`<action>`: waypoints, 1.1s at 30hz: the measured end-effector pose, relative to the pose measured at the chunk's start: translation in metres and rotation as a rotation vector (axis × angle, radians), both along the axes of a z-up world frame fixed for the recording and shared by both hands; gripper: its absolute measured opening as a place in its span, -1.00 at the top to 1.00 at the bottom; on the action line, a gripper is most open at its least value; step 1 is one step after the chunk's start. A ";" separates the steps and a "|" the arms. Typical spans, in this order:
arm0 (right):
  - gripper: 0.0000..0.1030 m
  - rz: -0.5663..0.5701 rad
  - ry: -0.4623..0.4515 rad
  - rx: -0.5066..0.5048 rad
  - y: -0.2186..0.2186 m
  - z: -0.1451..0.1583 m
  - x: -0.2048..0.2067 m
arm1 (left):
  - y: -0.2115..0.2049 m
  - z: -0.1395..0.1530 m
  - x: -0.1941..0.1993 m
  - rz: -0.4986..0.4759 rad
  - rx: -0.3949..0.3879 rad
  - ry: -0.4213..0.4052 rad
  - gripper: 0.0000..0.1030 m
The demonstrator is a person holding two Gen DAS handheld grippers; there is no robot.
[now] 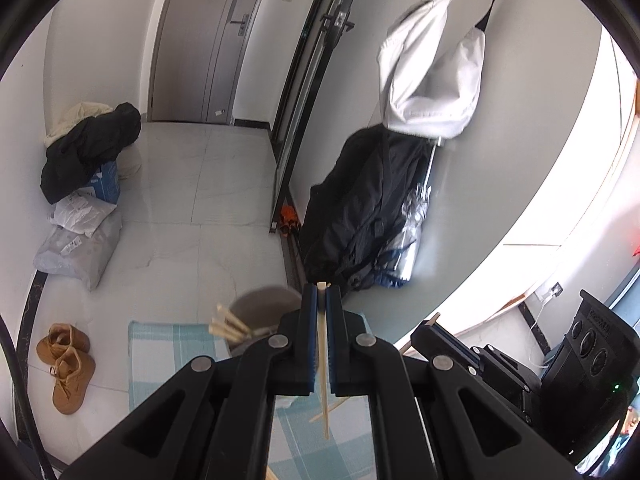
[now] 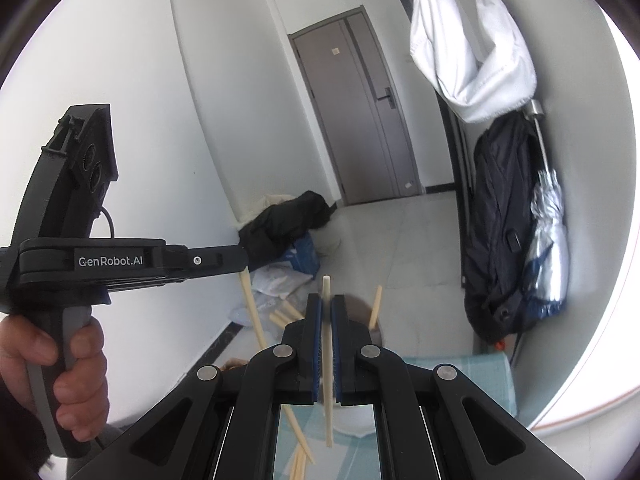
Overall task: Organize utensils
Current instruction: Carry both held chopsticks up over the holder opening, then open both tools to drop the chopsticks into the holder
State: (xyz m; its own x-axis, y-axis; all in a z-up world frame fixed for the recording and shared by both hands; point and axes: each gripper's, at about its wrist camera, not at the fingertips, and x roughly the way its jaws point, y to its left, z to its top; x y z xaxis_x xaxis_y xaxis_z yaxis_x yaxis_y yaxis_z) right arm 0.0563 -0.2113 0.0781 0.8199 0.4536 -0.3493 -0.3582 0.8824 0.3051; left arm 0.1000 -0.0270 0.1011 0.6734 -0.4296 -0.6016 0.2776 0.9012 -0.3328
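Each gripper, left (image 1: 322,294) and right (image 2: 327,304), pinches one chopstick (image 1: 322,344) (image 2: 327,360) upright above the blurred cup (image 1: 262,308), whose lower part hides behind the fingers.

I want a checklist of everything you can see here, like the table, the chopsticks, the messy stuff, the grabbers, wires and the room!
Surface: blue-and-white checked cloth covers the work surface.
Job's things: round holder with chopsticks leaning in it; loose chopsticks lie on the cloth.
Clutter: nothing seen on the cloth besides the utensils.
Grippers: left gripper shut on a single chopstick; right gripper shut on another chopstick. A hand holds the left gripper's handle.
Cables: thin black cable loops by the left gripper.
Surroundings: grey door, hanging white bag, dark jacket, folded umbrella, brown boots, parcels on the tiled floor.
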 end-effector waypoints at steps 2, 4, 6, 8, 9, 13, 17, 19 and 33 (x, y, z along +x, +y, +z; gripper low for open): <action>0.92 0.009 -0.011 0.001 0.001 0.011 0.011 | 0.002 0.008 0.008 0.006 -0.013 -0.008 0.99; 0.92 0.017 -0.027 -0.003 0.003 0.023 0.022 | 0.005 0.015 0.019 0.016 -0.024 -0.012 0.99; 0.92 0.025 -0.046 -0.010 0.005 0.033 0.030 | 0.009 0.021 0.028 0.026 -0.036 -0.020 0.99; 0.92 0.038 -0.058 -0.016 0.007 0.042 0.040 | 0.012 0.025 0.037 0.036 -0.046 -0.027 0.99; 0.92 0.042 -0.064 -0.021 0.008 0.046 0.046 | 0.014 0.028 0.042 0.041 -0.052 -0.030 0.99; 0.92 0.044 -0.071 -0.040 0.012 0.054 0.072 | 0.022 0.031 0.058 0.063 -0.063 -0.042 0.99; 0.92 0.047 -0.083 -0.055 0.016 0.058 0.093 | 0.032 0.028 0.072 0.091 -0.068 -0.045 0.99; 0.92 0.051 -0.088 -0.067 0.020 0.058 0.102 | 0.038 0.023 0.080 0.119 -0.067 -0.044 0.99; 0.92 0.096 -0.075 -0.162 0.043 0.029 0.116 | 0.050 -0.034 0.104 0.189 -0.095 -0.011 0.99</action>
